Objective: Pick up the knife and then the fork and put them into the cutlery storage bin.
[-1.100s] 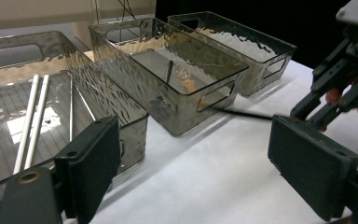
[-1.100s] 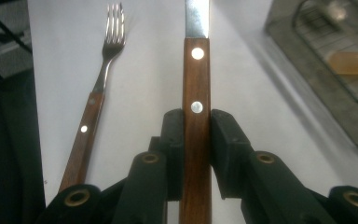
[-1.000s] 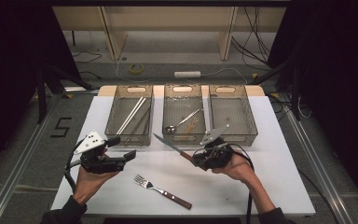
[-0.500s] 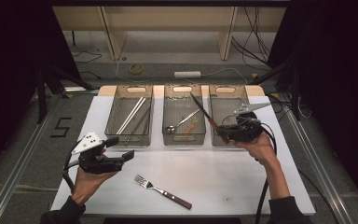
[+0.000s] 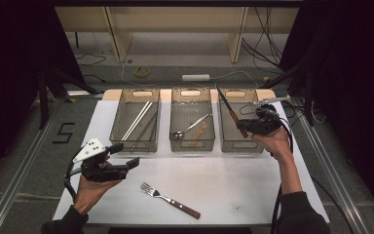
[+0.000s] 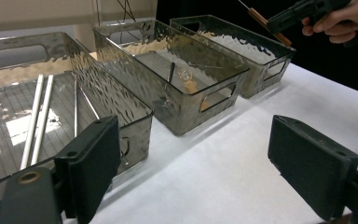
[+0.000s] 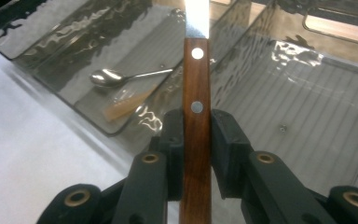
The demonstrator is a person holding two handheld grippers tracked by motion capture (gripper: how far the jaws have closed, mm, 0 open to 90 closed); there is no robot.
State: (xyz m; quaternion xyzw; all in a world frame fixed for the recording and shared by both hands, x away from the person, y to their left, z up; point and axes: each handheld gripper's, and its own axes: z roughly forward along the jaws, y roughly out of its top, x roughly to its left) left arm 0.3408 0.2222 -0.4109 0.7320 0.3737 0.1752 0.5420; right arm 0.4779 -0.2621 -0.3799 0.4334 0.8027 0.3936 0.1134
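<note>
White paper is covering the table [image 5: 253,195], and dark curtains are hanging on both sides of the room.

Nearest to the person, a fork [image 5: 169,200] with a wooden handle is lying alone on the paper, same spot as a second ago. Just left of it the left gripper [image 5: 125,156] is hovering low over the table with its jaws spread wide and nothing between them; it hasn't budged either.

Farther back, three smoked-plastic bins are sitting side by side. The left bin [image 5: 118,117] is holding a pair of pale chopsticks [image 5: 137,120], the middle bin [image 5: 175,113] has a spoon [image 5: 190,127] plus a small tan piece I can't identify.

Big change is on the right. A second ago the right gripper [image 5: 244,123] was down near the middle of the table, in front of the bins; now it's sitting up over the right bin [image 5: 262,145]. It's clamped tight on the knife [image 5: 230,111], both pads squeezing the brown riveted handle, and the blade is pointing away toward the bin's far left corner. The knife is in the air above that bin, not touching it as far as I can tell.

Beyond the table, cables and a roll of yellow tape [image 5: 142,71] are lying on the floor under a light wooden bench [image 5: 175,19].
</note>
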